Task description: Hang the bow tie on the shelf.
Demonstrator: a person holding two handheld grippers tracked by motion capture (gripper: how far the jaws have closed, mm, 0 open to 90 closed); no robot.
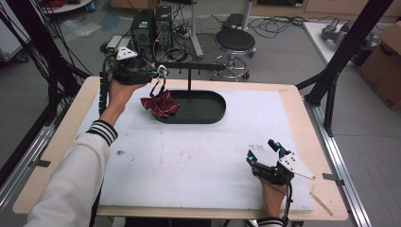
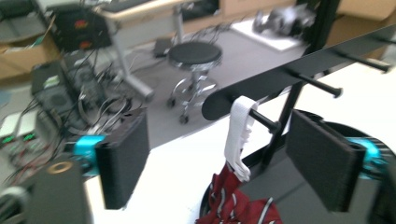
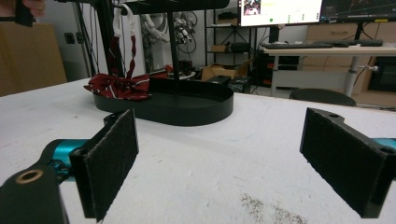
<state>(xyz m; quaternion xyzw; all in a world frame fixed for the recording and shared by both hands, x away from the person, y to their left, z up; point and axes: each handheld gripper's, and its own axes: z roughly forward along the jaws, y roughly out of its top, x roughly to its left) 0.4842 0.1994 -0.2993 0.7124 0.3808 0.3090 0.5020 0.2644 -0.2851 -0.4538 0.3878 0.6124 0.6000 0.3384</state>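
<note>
A dark red striped bow tie (image 1: 161, 104) hangs by its white strap (image 1: 162, 72) from a peg of the black rack (image 1: 198, 68). The bow rests on the left rim of the black oval tray (image 1: 208, 111). My left gripper (image 1: 157, 74) is held at the peg. In the left gripper view it (image 2: 224, 158) is open, its jaws wide on either side of the strap (image 2: 239, 135) without touching it, above the bow tie (image 2: 238, 207). My right gripper (image 1: 264, 153) rests open on the mat at the front right. In its own view it (image 3: 229, 158) faces the tray (image 3: 187, 109) and bow tie (image 3: 119, 86).
A white mat (image 1: 189, 156) covers most of the wooden table. The rack's bar carries further bare pegs (image 2: 322, 86). Behind the table are a black stool (image 1: 235, 40) and computer towers (image 1: 151, 26); a black frame post (image 1: 340, 56) and a cardboard box (image 1: 385, 66) stand at the right.
</note>
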